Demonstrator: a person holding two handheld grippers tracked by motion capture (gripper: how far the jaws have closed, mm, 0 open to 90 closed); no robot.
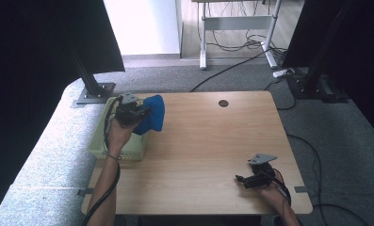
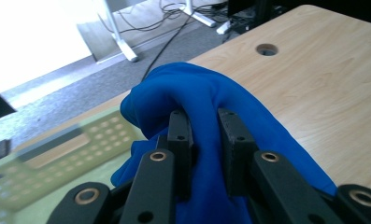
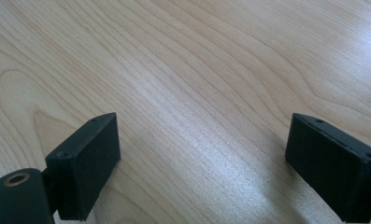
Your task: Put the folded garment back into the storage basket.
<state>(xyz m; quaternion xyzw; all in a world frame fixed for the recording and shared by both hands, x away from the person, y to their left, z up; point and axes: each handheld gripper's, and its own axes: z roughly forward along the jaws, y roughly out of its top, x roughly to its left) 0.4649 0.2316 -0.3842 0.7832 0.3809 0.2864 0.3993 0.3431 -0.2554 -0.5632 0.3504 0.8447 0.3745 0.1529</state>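
— Where do we have the blue cloth (image 2: pixel 206 98)?
— Clamped in our left gripper (image 2: pixel 205 140) jaws, over the green basket (image 1: pixel 100 141) edge.
— And our right gripper (image 3: pixel 202 158)?
— Jaws spread wide above the bare counter (image 3: pixel 197 70).

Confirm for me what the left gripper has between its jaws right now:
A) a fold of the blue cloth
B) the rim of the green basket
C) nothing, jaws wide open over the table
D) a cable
A: in the left gripper view the left gripper has its jaws pinched close on a fold of the blue cloth, held up beside the green basket.
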